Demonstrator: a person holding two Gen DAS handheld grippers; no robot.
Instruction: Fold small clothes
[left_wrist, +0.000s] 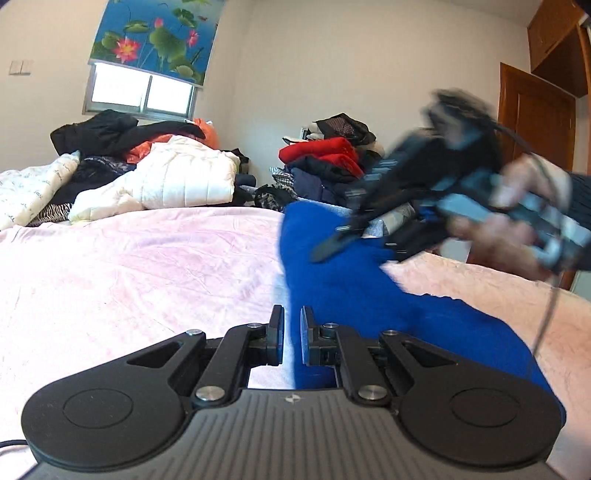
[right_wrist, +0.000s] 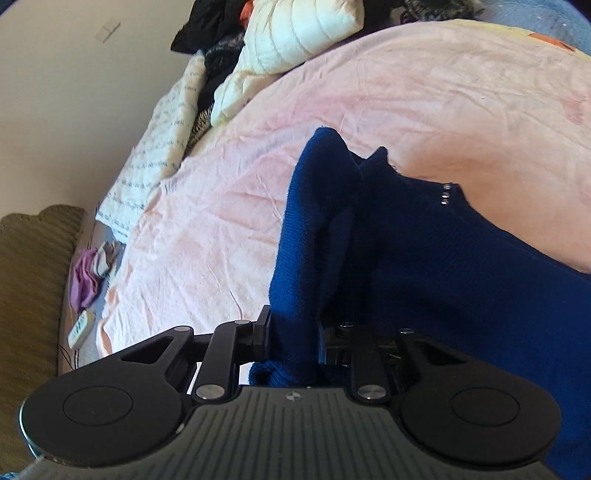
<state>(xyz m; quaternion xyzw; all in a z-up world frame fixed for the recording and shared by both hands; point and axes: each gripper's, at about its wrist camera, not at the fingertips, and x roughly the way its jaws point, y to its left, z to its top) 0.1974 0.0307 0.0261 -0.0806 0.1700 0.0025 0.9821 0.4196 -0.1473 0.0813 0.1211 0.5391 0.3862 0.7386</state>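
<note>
A blue knitted garment (left_wrist: 354, 291) lies on the pink bed sheet (left_wrist: 129, 266). My left gripper (left_wrist: 291, 336) sits low at the garment's left edge; its jaws are nearly closed with a narrow gap, and nothing is clearly pinched. My right gripper (right_wrist: 293, 332) is shut on a bunched fold of the blue garment (right_wrist: 406, 251), which drapes forward over the sheet (right_wrist: 443, 92). In the left wrist view the right gripper (left_wrist: 332, 243) appears blurred at the right, held by a hand, over the garment's far end.
White quilted bedding (left_wrist: 177, 177) and dark clothes (left_wrist: 110, 133) are piled at the back left. A stack of red and dark clothes (left_wrist: 325, 155) stands at the back. A wooden door (left_wrist: 535, 110) is at the right. A remote (right_wrist: 81, 328) lies by the bed edge.
</note>
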